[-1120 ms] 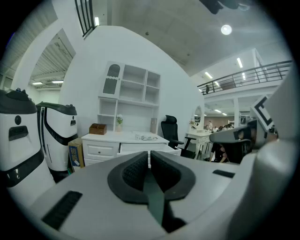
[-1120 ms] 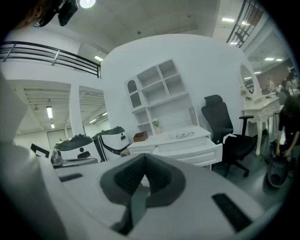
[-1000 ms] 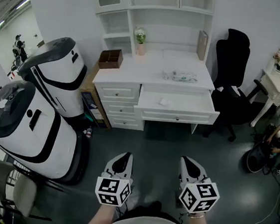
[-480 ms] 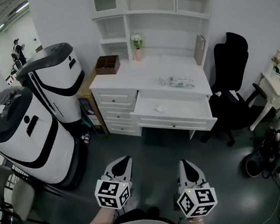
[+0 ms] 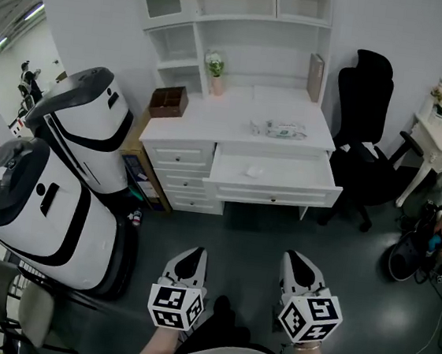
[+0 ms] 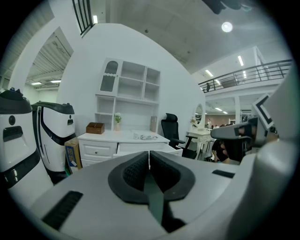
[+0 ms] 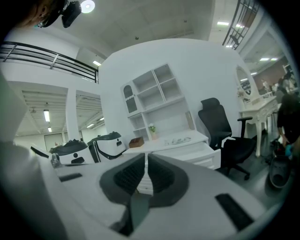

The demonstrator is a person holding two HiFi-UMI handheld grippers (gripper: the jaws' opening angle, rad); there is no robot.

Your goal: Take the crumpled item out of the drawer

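Head view alone shows the crumpled item (image 5: 253,169), small and white, lying in the open drawer (image 5: 273,192) of the bench (image 5: 235,126), well ahead of the left claw (image 5: 191,256) and right claw (image 5: 299,264). The gripper views catch only the drawer's front. Each claw's jaws are pressed together, empty. Against half a second ago, hardly anything has shifted. The floor (image 5: 254,232) lies open ahead of the claws. A black chair (image 5: 365,93) stands far beyond the right claw, and white machines (image 5: 59,209) stand left of the left claw.
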